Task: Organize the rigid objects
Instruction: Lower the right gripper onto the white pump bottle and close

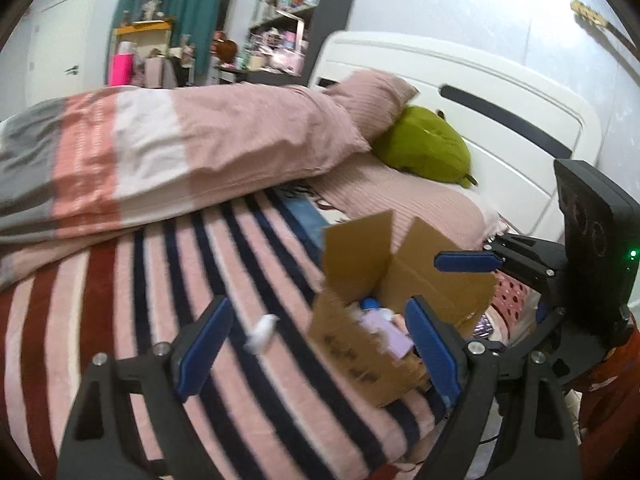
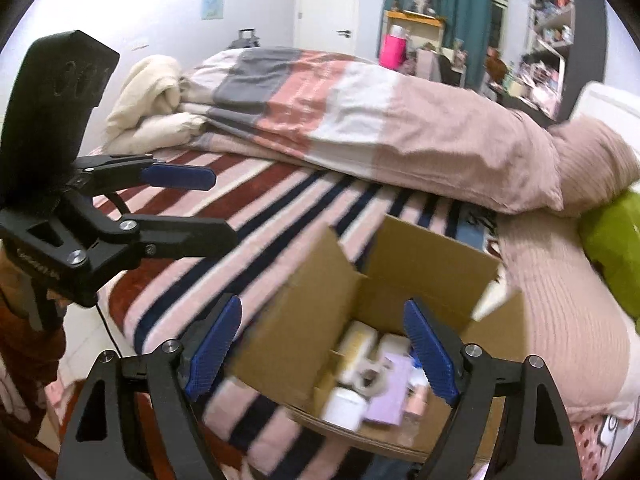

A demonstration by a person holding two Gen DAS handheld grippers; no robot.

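Observation:
An open cardboard box [image 2: 304, 320] sits on the striped blanket near the bed's edge; it also shows in the left wrist view [image 1: 360, 344]. Inside lie several items: a white jar [image 2: 346, 408], a lilac box [image 2: 390, 394], a pale bottle [image 2: 358, 342]. A small white object [image 1: 262, 332], blurred, shows between the left gripper's fingers, above the blanket left of the box. My left gripper [image 1: 316, 344] is open, holding nothing. My right gripper [image 2: 320, 354] is open and empty, just above the box. Each gripper appears in the other's view [image 1: 468, 261] [image 2: 180, 176].
The striped blanket [image 1: 200, 320] covers the bed. A folded duvet [image 1: 180, 152] lies across the far side. A green plush [image 1: 424, 148] and pink pillow [image 1: 372, 100] rest by the white headboard [image 1: 480, 92]. A pink perforated basket [image 1: 510, 300] sits beyond the box.

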